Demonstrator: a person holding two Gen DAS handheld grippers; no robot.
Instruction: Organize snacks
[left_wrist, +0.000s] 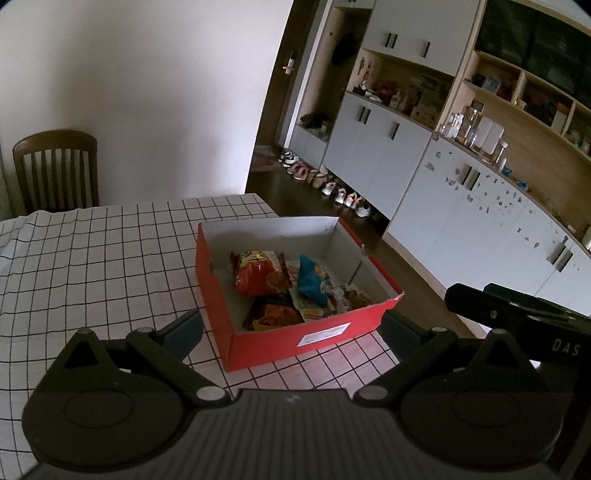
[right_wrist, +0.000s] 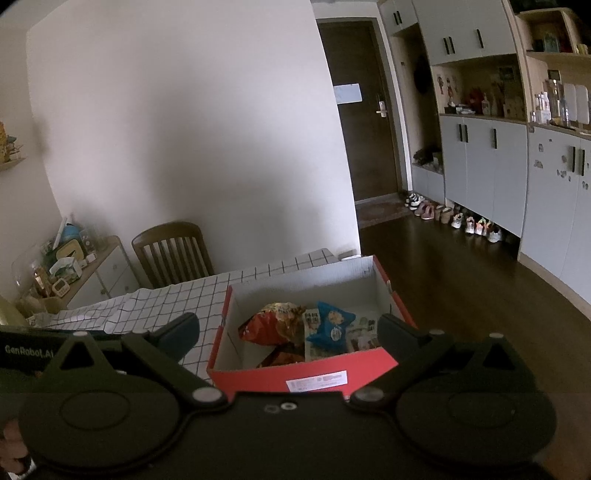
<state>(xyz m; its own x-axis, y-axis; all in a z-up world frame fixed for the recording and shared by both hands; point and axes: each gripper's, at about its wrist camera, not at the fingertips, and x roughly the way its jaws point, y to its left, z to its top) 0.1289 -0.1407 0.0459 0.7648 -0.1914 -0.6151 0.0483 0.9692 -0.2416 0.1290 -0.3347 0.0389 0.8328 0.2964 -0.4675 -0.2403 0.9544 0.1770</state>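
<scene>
A red cardboard box (left_wrist: 317, 334) with a white inside stands at the near right corner of the checked table (left_wrist: 110, 266). In it lie a red snack bag (left_wrist: 258, 275), a blue snack bag (left_wrist: 312, 282), a dark orange bag (left_wrist: 271, 314) and flat packets. My left gripper (left_wrist: 291, 328) is open and empty, its fingers either side of the box's near end. The right wrist view shows the same box (right_wrist: 314, 380), red bag (right_wrist: 273, 323) and blue bag (right_wrist: 332, 326). My right gripper (right_wrist: 288, 328) is open and empty above the box's near end.
A wooden chair (left_wrist: 55, 170) stands behind the table by the white wall. A side cabinet (right_wrist: 92, 269) with clutter is at far left. Grey cupboards (left_wrist: 480, 221) and a row of shoes (left_wrist: 332, 188) line the right. The table edge drops off right of the box.
</scene>
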